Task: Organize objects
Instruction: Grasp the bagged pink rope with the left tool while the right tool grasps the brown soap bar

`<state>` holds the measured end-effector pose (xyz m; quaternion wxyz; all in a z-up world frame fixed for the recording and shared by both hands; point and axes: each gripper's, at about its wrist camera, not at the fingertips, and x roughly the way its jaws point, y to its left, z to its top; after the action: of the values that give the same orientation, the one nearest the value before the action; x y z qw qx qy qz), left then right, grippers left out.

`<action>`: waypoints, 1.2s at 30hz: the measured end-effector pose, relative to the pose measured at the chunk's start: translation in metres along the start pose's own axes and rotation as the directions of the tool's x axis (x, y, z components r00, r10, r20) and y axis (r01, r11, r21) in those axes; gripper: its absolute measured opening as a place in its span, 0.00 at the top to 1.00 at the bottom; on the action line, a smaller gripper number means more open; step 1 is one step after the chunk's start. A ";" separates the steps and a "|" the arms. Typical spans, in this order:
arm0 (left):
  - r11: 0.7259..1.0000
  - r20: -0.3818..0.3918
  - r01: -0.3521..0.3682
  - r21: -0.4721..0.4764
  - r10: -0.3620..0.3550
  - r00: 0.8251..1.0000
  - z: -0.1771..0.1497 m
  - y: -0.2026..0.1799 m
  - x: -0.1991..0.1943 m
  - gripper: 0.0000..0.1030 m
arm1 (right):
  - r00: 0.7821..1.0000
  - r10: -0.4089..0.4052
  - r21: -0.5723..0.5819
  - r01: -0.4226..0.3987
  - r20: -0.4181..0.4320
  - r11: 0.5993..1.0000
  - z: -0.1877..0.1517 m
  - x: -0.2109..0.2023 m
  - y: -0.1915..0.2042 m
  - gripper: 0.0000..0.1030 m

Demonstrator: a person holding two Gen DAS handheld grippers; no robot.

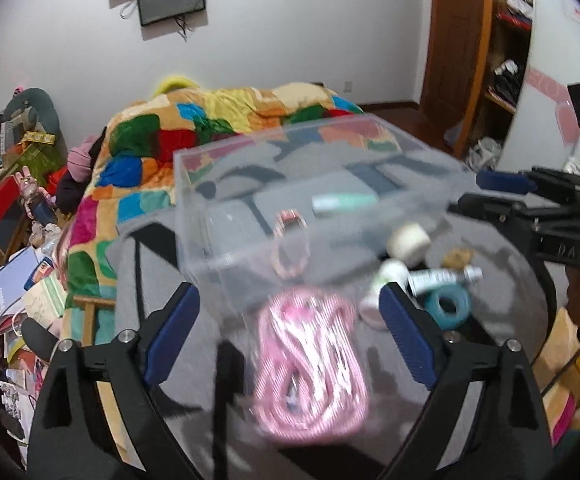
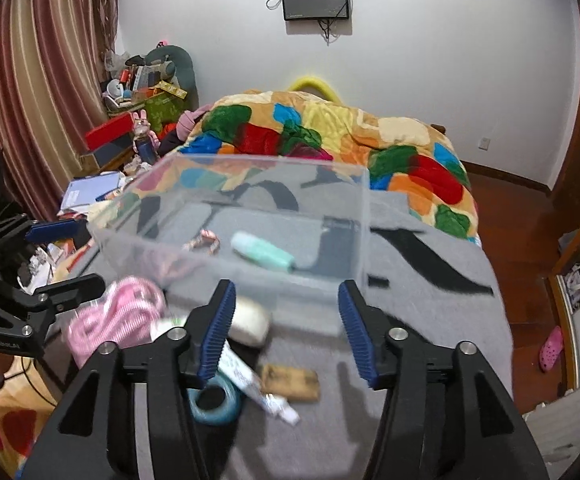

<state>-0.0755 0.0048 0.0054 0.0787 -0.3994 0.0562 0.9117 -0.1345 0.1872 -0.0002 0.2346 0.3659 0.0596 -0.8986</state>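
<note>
Left wrist view: your left claw (image 1: 290, 312) hangs released over the pink cable (image 1: 309, 364); right claw (image 2: 288, 330) released too. Clear bin (image 1: 194, 200) ahead holds two items; about five remain outside.

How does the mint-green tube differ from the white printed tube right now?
The mint-green plastic tube lies inside the clear plastic bin; the white printed tube lies outside on the grey blanket. The mint-green one looks plain, the white one carries print. Both lie flat, ungripped.
</note>
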 end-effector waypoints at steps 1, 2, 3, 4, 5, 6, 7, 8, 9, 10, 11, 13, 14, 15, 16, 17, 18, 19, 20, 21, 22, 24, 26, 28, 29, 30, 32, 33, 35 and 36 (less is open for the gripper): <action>1.000 -0.009 0.003 0.006 -0.003 1.000 -0.004 -0.001 0.002 0.08 | 1.000 -0.003 0.000 0.003 -0.008 1.000 -0.005 -0.001 -0.001 0.49; 1.000 -0.022 0.005 0.014 -0.005 1.000 -0.008 -0.004 0.005 0.08 | 1.000 -0.006 0.000 0.007 -0.017 1.000 -0.010 0.000 -0.003 0.49; 1.000 -0.037 0.007 0.022 -0.006 0.999 -0.012 -0.005 0.009 0.08 | 0.999 -0.014 0.001 0.014 -0.029 1.000 -0.015 0.001 -0.004 0.49; 1.000 -0.052 0.006 0.025 -0.005 0.999 -0.017 -0.007 0.013 0.08 | 0.999 -0.018 0.003 0.018 -0.040 1.000 -0.020 0.003 -0.006 0.49; 1.000 -0.071 0.007 0.023 -0.005 0.997 -0.022 -0.007 0.018 0.08 | 0.999 -0.018 0.007 0.018 -0.049 1.000 -0.024 0.004 -0.007 0.49; 1.000 -0.086 0.009 0.019 -0.007 0.996 -0.026 -0.009 0.022 0.08 | 0.998 -0.005 0.022 0.007 -0.067 1.000 -0.029 0.008 -0.010 0.49; 1.000 -0.107 0.012 0.010 -0.011 0.994 -0.030 -0.008 0.028 0.07 | 0.997 0.006 0.033 -0.003 -0.081 0.999 -0.033 0.010 -0.011 0.49; 1.000 -0.124 0.016 0.000 -0.016 0.992 -0.034 -0.007 0.032 0.07 | 0.995 0.019 0.047 -0.014 -0.099 0.999 -0.036 0.015 -0.014 0.49; 1.000 -0.147 0.023 -0.017 -0.025 0.989 -0.037 -0.005 0.040 0.07 | 0.994 0.024 0.057 -0.018 -0.111 0.998 -0.038 0.019 -0.015 0.49; 0.999 -0.160 0.027 -0.030 -0.031 0.987 -0.039 -0.004 0.044 0.07 | 0.992 0.027 0.063 -0.020 -0.122 0.998 -0.040 0.023 -0.015 0.49; 0.998 -0.157 0.033 -0.048 -0.041 0.987 -0.041 -0.002 0.046 0.06 | 0.991 0.032 0.067 -0.023 -0.131 0.997 -0.042 0.027 -0.015 0.49; 0.997 -0.134 0.028 -0.073 -0.038 0.990 -0.041 0.002 0.046 0.06 | 0.988 0.051 0.081 -0.040 -0.148 0.996 -0.045 0.034 -0.015 0.49; 0.996 -0.128 0.028 -0.082 -0.038 0.991 -0.040 0.003 0.047 0.06 | 0.988 0.057 0.086 -0.044 -0.146 0.995 -0.048 0.034 -0.013 0.50; 0.995 -0.116 0.025 -0.094 -0.035 0.993 -0.040 0.004 0.048 0.07 | 0.988 0.066 0.096 -0.053 -0.143 0.994 -0.048 0.035 -0.014 0.50; 0.995 -0.109 0.020 -0.095 -0.030 0.994 -0.040 0.003 0.048 0.08 | 0.987 0.072 0.108 -0.057 -0.142 0.993 -0.048 0.035 -0.015 0.50; 0.996 -0.098 0.013 -0.090 -0.022 0.995 -0.041 0.002 0.047 0.14 | 0.987 0.077 0.116 -0.061 -0.139 0.991 -0.048 0.036 -0.017 0.51; 0.997 -0.086 0.015 -0.082 -0.022 0.996 -0.042 0.000 0.045 0.24 | 0.987 0.085 0.121 -0.068 -0.136 0.990 -0.050 0.035 -0.017 0.55; 0.997 -0.078 0.024 -0.078 -0.030 0.997 -0.043 -0.002 0.043 0.29 | 0.986 0.097 0.125 -0.080 -0.134 0.989 -0.050 0.035 -0.017 0.60; 0.997 -0.070 0.026 -0.075 -0.031 0.997 -0.044 -0.003 0.041 0.35 | 0.986 0.105 0.127 -0.089 -0.131 0.988 -0.051 0.034 -0.017 0.62; 0.997 -0.061 0.020 -0.071 -0.024 0.998 -0.046 -0.004 0.039 0.37 | 0.986 0.106 0.125 -0.090 -0.128 0.988 -0.051 0.033 -0.016 0.64; 0.997 -0.056 0.020 -0.072 -0.024 0.998 -0.047 -0.004 0.037 0.37 | 0.987 0.099 0.121 -0.083 -0.125 0.989 -0.052 0.032 -0.015 0.64; 0.997 -0.045 0.022 -0.076 -0.026 0.999 -0.051 -0.004 0.032 0.39 | 0.989 0.089 0.119 -0.075 -0.119 0.990 -0.054 0.029 -0.013 0.64; 0.996 -0.037 0.026 -0.082 -0.029 0.999 -0.052 -0.003 0.028 0.40 | 0.990 0.088 0.123 -0.074 -0.113 0.990 -0.056 0.025 -0.013 0.64; 0.995 -0.022 0.026 -0.095 -0.028 0.999 -0.056 -0.002 0.021 0.41 | 0.992 0.077 0.122 -0.064 -0.102 0.990 -0.058 0.020 -0.013 0.64; 0.994 -0.013 0.029 -0.104 -0.030 0.999 -0.057 0.000 0.018 0.41 | 0.993 0.071 0.121 -0.060 -0.097 0.991 -0.058 0.017 -0.013 0.64; 0.994 -0.005 0.031 -0.109 -0.031 0.999 -0.058 0.001 0.014 0.42 | 0.994 0.069 0.120 -0.057 -0.090 0.991 -0.058 0.015 -0.013 0.64; 0.993 0.013 0.027 -0.116 -0.026 1.000 -0.058 0.003 0.006 0.42 | 0.995 0.067 0.123 -0.058 -0.072 0.991 -0.056 0.009 -0.014 0.64; 0.993 0.025 0.024 -0.119 -0.022 0.999 -0.057 0.004 0.001 0.42 | 0.996 0.068 0.125 -0.060 -0.063 0.990 -0.055 0.005 -0.014 0.64; 0.992 0.052 0.019 -0.123 -0.013 0.999 -0.055 0.005 -0.010 0.42 | 0.997 0.068 0.125 -0.062 -0.044 0.990 -0.052 -0.001 -0.014 0.64; 0.992 0.067 0.019 -0.127 -0.010 0.998 -0.053 0.007 -0.016 0.42 | 0.997 0.066 0.123 -0.062 -0.031 0.990 -0.050 -0.005 -0.012 0.64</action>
<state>-0.0282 -0.0123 -0.0184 0.0615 -0.3734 -0.0077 0.9256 -0.1055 0.2142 -0.0337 0.2394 0.3972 -0.0033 -0.8860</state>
